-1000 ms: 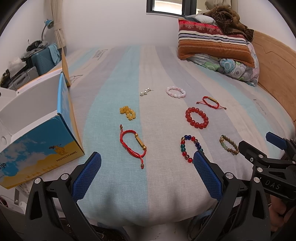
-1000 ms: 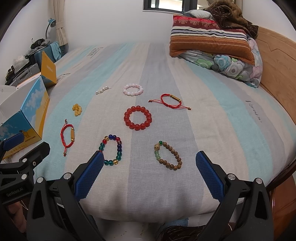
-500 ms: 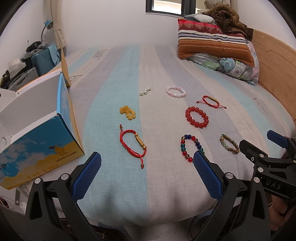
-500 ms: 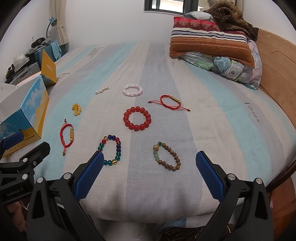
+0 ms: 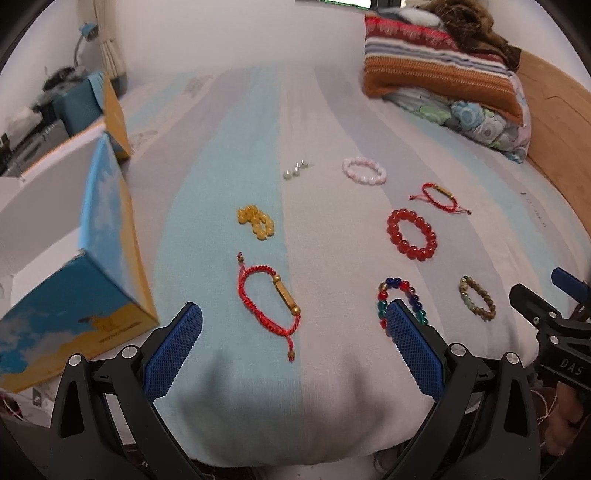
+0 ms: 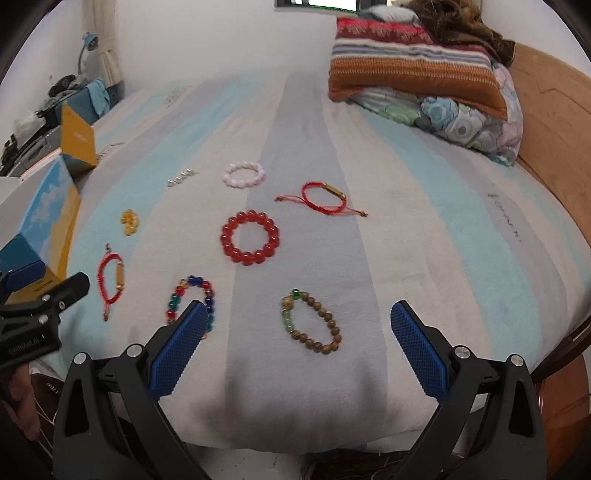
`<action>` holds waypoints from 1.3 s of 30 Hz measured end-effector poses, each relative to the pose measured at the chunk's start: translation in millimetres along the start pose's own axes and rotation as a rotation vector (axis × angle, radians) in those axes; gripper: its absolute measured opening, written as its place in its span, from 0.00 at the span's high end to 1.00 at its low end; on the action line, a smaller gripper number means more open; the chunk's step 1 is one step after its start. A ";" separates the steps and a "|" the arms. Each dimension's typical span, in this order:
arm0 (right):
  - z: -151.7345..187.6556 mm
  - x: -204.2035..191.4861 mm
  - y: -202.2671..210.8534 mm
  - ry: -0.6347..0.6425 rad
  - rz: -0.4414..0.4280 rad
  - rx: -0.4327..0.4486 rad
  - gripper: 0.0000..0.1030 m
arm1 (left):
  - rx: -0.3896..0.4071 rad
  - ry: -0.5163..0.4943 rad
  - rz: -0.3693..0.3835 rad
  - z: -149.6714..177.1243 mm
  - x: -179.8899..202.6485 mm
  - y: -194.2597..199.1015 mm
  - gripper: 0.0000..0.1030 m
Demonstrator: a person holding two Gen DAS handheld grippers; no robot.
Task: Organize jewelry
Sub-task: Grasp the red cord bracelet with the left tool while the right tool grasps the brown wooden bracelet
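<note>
Bracelets lie spread out on a striped bed [image 6: 424,229], none of them touching. A red string bracelet with a gold tube [image 5: 271,301] is nearest the left gripper [image 5: 293,345], just in front of its wide-apart blue pads, which hold nothing. A brown bead bracelet with green beads [image 6: 312,321] lies right in front of the right gripper [image 6: 295,343], whose pads are also far apart and hold nothing. Beside it to the left is a bracelet of many colours [image 6: 192,299], and the tip of one blue pad covers part of it in both views. Farther up the bed is a ring of big red beads [image 6: 250,237]. Past that lie a second red string bracelet [image 6: 325,197] and a pink bead bracelet [image 6: 245,174]. A small yellow bead bracelet [image 5: 256,222] sits bunched up on the light blue stripe, and a short row of pearls [image 5: 295,170] lies beyond it. An open blue and yellow box [image 5: 74,295] stands at the left side of the bed, near the first string bracelet. At the far end is a striped pillow [image 6: 410,70] on top of a flowery pillow [image 6: 461,125], with a brown blanket [image 6: 454,18] on the pile. A wooden headboard [image 6: 550,122] runs down the right side. A fuzzy pile of things by a curtain [image 6: 107,48] fills the far left corner.
</note>
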State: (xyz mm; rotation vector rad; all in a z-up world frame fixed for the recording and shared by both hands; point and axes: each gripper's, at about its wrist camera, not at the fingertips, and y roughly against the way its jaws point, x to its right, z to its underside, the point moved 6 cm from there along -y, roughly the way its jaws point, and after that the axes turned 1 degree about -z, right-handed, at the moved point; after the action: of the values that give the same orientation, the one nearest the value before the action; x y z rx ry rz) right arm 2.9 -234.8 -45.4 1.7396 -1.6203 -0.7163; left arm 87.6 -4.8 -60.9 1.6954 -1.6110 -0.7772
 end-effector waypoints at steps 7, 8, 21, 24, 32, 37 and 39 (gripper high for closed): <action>2.7 10.9 -46.0 -0.033 0.011 -0.111 0.13 | -0.168 0.003 0.024 -9.8 -1.8 -54.0 0.05; 4.3 10.9 -51.6 -0.033 0.010 -0.121 0.14 | -0.174 0.001 0.017 -9.6 -3.5 -60.0 0.05; 23.4 23.7 -105.4 -0.086 -0.009 -0.261 0.28 | -0.249 0.031 0.006 6.8 -10.6 -99.9 0.06; 23.8 24.5 -105.4 -0.093 -0.018 -0.264 0.37 | -0.234 0.026 0.004 7.1 -11.1 -96.8 0.13; 21.8 27.8 -107.2 -0.129 -0.019 -0.267 0.62 | -0.206 0.030 -0.003 9.7 -14.4 -86.6 0.52; 22.6 32.8 -106.9 -0.145 -0.017 -0.272 0.85 | -0.204 0.043 0.008 11.9 -19.7 -81.3 0.88; 23.0 35.6 -106.8 -0.159 -0.018 -0.270 0.85 | -0.203 0.040 0.023 12.1 -20.1 -80.3 0.94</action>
State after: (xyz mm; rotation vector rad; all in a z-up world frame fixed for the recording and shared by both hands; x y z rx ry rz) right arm 57.1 -269.3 -140.6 1.5370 -1.5297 -1.0531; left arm 125.1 16.0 -132.7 1.5360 -1.4691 -0.8597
